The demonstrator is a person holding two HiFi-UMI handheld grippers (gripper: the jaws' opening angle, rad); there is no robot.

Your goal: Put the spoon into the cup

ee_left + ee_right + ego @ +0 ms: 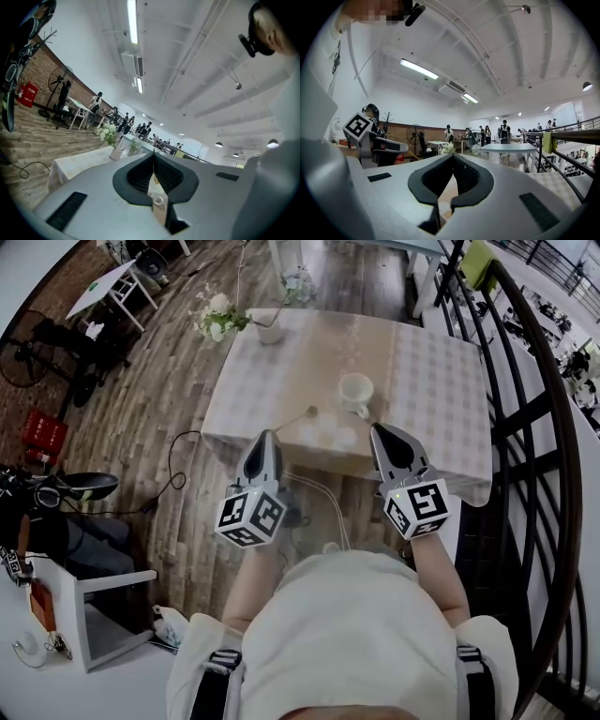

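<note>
A white cup (356, 390) stands near the middle of the table with the checked cloth (441, 371). The spoon (298, 418) lies flat on the cloth to the cup's left, close to the front edge. My left gripper (267, 435) hangs shut and empty just in front of that edge, below the spoon. My right gripper (377, 428) is also shut and empty, just below the cup. In the left gripper view the jaws (153, 155) meet at the tips, and the cup (159, 200) shows through the slit behind them. The right gripper's jaws (453, 157) meet as well.
A vase of white flowers (267, 329) stands at the table's far left corner. A black railing (530, 437) runs along the right side. A cable (178, 470) lies on the wooden floor at left, near a white chair (103, 610).
</note>
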